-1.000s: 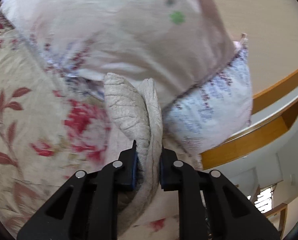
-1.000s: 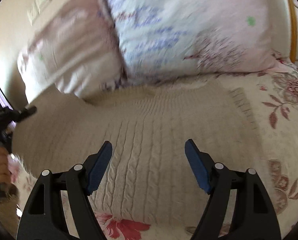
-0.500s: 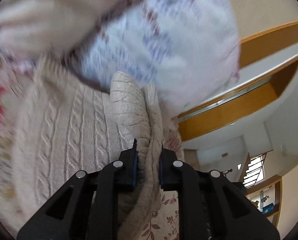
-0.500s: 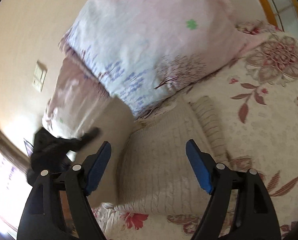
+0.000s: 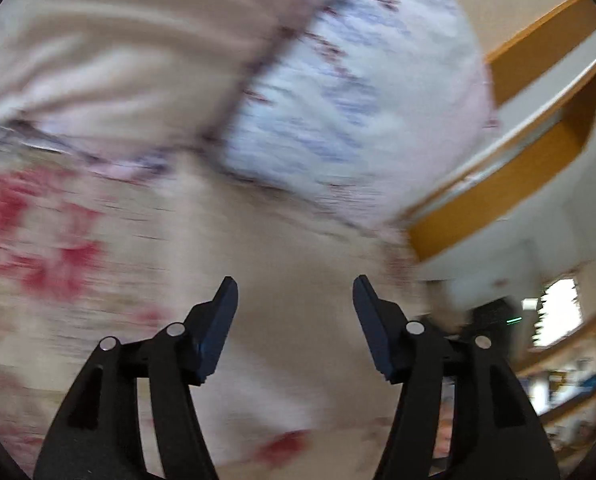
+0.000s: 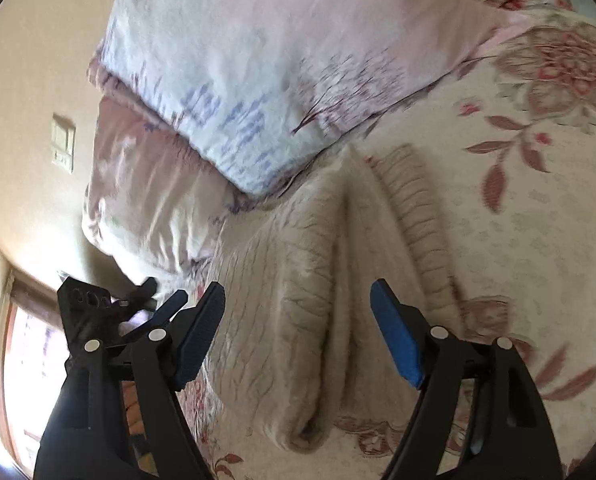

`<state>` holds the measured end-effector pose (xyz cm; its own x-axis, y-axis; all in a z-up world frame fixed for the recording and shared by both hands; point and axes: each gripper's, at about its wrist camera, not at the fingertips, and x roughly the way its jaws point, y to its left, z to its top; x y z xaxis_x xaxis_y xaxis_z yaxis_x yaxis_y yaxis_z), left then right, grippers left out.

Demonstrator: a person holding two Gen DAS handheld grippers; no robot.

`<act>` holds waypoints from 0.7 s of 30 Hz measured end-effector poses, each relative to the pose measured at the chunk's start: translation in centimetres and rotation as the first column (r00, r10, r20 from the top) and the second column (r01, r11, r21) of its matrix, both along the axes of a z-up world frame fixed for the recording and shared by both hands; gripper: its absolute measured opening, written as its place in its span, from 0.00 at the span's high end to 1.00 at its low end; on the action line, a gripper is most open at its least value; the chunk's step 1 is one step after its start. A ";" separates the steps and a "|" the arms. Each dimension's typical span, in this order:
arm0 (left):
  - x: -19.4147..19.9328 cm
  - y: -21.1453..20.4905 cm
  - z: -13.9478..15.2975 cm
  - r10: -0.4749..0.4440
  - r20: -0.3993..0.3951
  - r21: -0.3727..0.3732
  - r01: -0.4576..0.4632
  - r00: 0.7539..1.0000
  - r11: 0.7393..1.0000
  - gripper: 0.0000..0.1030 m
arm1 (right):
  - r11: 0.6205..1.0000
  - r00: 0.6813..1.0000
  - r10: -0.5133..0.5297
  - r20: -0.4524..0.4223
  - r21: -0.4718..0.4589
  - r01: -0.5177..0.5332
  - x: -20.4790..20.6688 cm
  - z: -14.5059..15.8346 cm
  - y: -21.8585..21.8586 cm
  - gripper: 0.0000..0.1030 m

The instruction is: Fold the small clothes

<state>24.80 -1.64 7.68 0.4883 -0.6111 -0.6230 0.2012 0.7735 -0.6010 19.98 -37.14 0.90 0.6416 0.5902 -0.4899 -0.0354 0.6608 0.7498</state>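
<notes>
A beige cable-knit sweater [image 6: 298,288] lies folded lengthwise on the floral bedspread [image 6: 518,220], its ribbed hem at the right side. My right gripper [image 6: 296,300] hovers above it, open, nothing between its blue pads. In the blurred left wrist view, my left gripper [image 5: 294,292] has its jaws opening, with no cloth between the pads; the beige sweater [image 5: 282,280] lies beneath them. The left gripper [image 6: 154,298] also shows at the sweater's left edge in the right wrist view.
Two pillows [image 6: 258,80] lean against the wall beyond the sweater. A wall switch [image 6: 63,144] is at the left. A wooden bed frame [image 5: 510,184] and shelves lie to the right in the left wrist view.
My left gripper let go of the sweater fold it was pinching and its jaws spread apart. Both views swung sideways; the sweater now lies folded over itself.
</notes>
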 end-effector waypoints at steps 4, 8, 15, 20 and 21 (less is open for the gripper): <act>0.7 2.6 -2.6 0.047 -0.083 0.064 -0.042 0.995 0.997 0.41 | 0.998 0.998 0.019 -0.056 -0.051 -0.021 2.0 -0.8 1.2 0.26; 1.1 3.0 -4.7 0.056 -0.132 0.084 -0.045 0.990 0.995 0.39 | 0.998 0.992 0.036 -0.118 -0.051 -0.042 4.1 -2.3 1.9 0.42; 1.4 3.2 -4.6 0.036 -0.127 0.092 -0.024 0.991 0.995 0.38 | 1.000 0.992 0.020 -0.121 -0.018 -0.023 6.4 -2.6 1.9 0.56; 1.8 1.9 -5.0 0.032 -0.151 0.075 -0.021 0.988 0.997 0.34 | 0.997 0.993 0.025 -0.117 -0.067 -0.033 7.3 -2.2 2.8 0.77; 1.7 2.1 -5.0 0.032 -0.161 0.063 -0.022 0.986 0.998 0.34 | 0.997 0.994 0.026 -0.106 -0.073 -0.034 7.1 -2.0 2.8 0.80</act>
<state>26.54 0.49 2.64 0.3938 -0.5575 -0.7308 0.0842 0.8136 -0.5753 27.03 -34.31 -1.13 0.5668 0.5676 -0.5971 0.0201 0.7150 0.6988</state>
